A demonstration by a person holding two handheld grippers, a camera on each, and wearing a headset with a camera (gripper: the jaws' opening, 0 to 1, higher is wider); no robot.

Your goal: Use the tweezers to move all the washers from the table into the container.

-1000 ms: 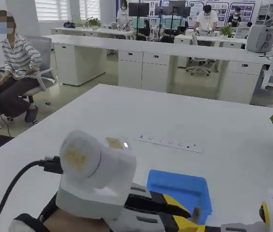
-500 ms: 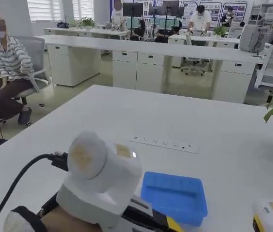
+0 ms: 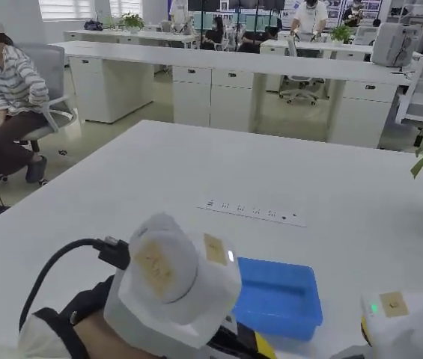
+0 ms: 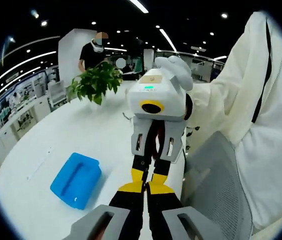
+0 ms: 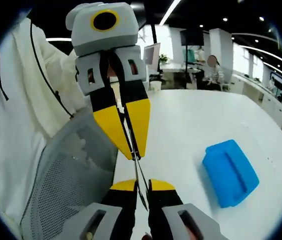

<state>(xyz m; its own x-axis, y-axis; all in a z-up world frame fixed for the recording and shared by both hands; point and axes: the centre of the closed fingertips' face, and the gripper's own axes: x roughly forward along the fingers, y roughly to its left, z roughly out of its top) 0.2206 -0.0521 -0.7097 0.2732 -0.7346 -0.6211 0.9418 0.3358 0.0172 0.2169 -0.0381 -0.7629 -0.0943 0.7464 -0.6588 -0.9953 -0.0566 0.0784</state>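
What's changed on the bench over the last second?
The left gripper swung nearer the person, its yellow jaws drawing back from the blue container; the right gripper moved in leftward. Container, power strip and table stayed put; the camera tilted down.

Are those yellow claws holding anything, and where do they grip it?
Yes: the tweezers. The left gripper clamps one end, the right gripper the other.

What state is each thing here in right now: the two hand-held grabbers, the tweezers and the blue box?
left gripper: shut on the tweezers.
right gripper: shut on the tweezers' other end, as far as it shows.
tweezers: off the table, held between both grippers.
blue container: upright on the table, open-topped, inside looks bare where it shows.
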